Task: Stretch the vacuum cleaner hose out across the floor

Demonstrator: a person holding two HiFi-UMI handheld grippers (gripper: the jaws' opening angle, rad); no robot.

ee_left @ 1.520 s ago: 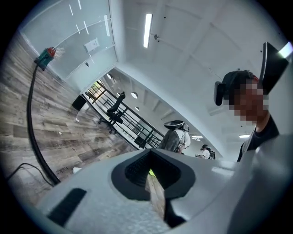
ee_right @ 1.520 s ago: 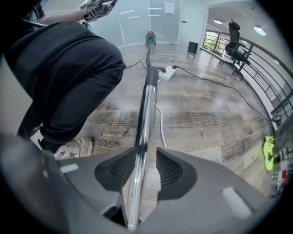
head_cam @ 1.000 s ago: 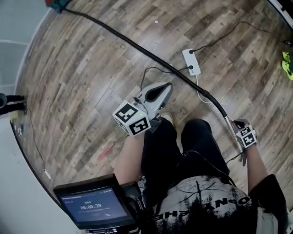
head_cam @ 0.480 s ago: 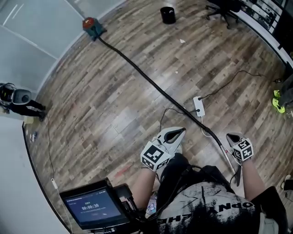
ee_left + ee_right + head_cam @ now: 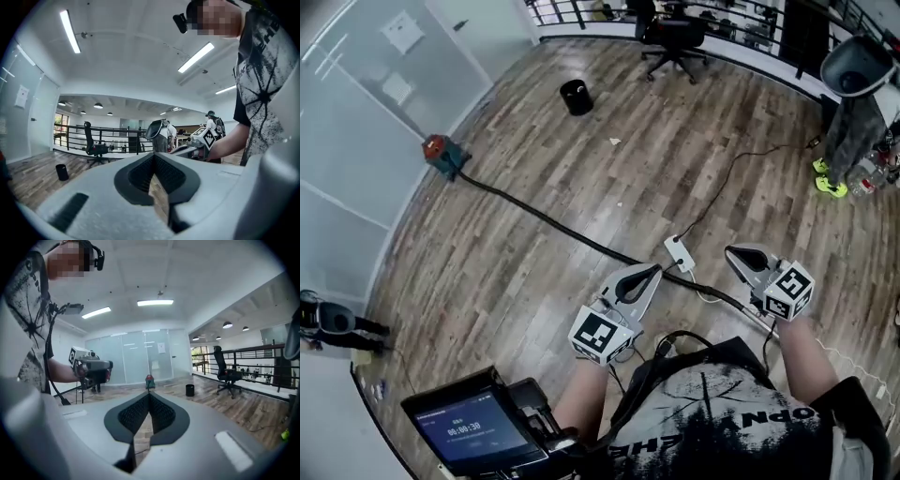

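The black vacuum hose (image 5: 546,225) lies stretched across the wooden floor. It runs from the red and teal vacuum cleaner (image 5: 439,153) at the left to its wand end (image 5: 748,312) near my feet. My left gripper (image 5: 652,271) is held up in front of me, shut and empty. My right gripper (image 5: 734,253) hangs level beside it, also shut with nothing in it. In the right gripper view the closed jaws (image 5: 149,395) point toward the vacuum cleaner (image 5: 149,380). The left gripper view shows shut jaws (image 5: 153,156) aimed at the railing.
A white power strip (image 5: 679,253) with cables lies beside the hose near my feet. A black bin (image 5: 576,97) and an office chair (image 5: 670,35) stand farther off. A glass wall runs along the left, and a recording screen (image 5: 472,427) sits at my lower left.
Both grippers have risen from near the floor to waist height, the right one away from the hose's wand end. The head view has lifted and now takes in far more of the room.
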